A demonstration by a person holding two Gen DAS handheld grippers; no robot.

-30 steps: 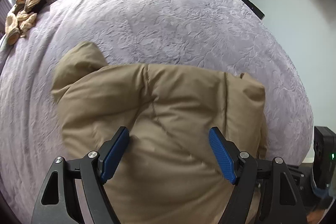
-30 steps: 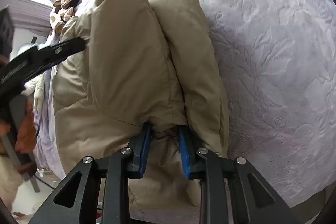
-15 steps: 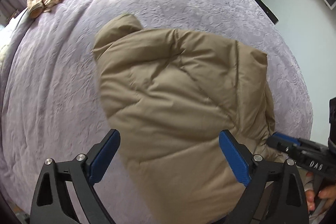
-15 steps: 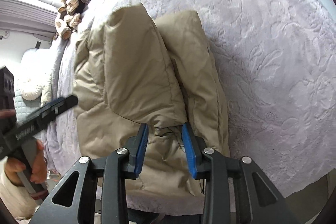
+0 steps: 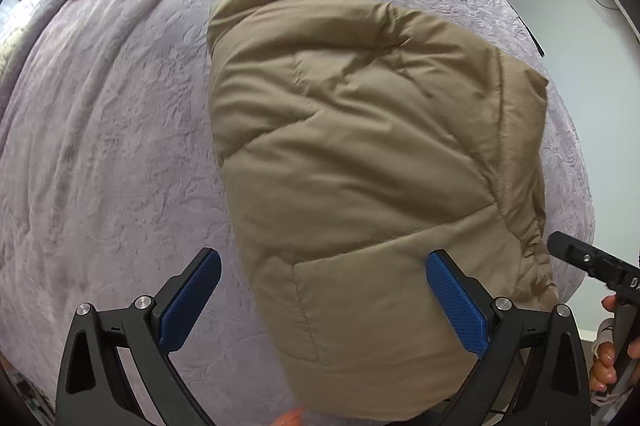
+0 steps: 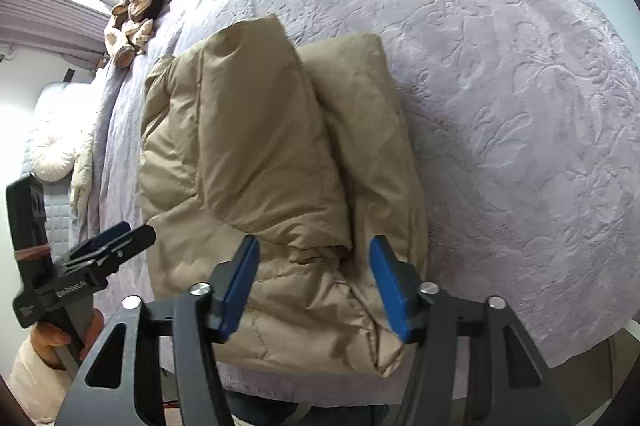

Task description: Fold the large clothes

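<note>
The tan padded jacket (image 6: 280,178) lies folded on the lilac embossed bedspread (image 6: 500,86); both the left gripper (image 5: 324,306) and right gripper (image 6: 316,286) have just been opening, fingers empty, seemingly releasing the finished fold.

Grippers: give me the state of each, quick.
Left gripper: open, just widened, holding nothing, above the tan jacket.
Right gripper: open, fingers just spread off the jacket.

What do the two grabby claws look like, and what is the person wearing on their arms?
Each claw, left and right, has black angular arms with silver screws and two flat blue textured pads. The left claw's black handle carries small white lettering and a rubber band. A pale cream sleeve cuff shows at the wrist.
</note>
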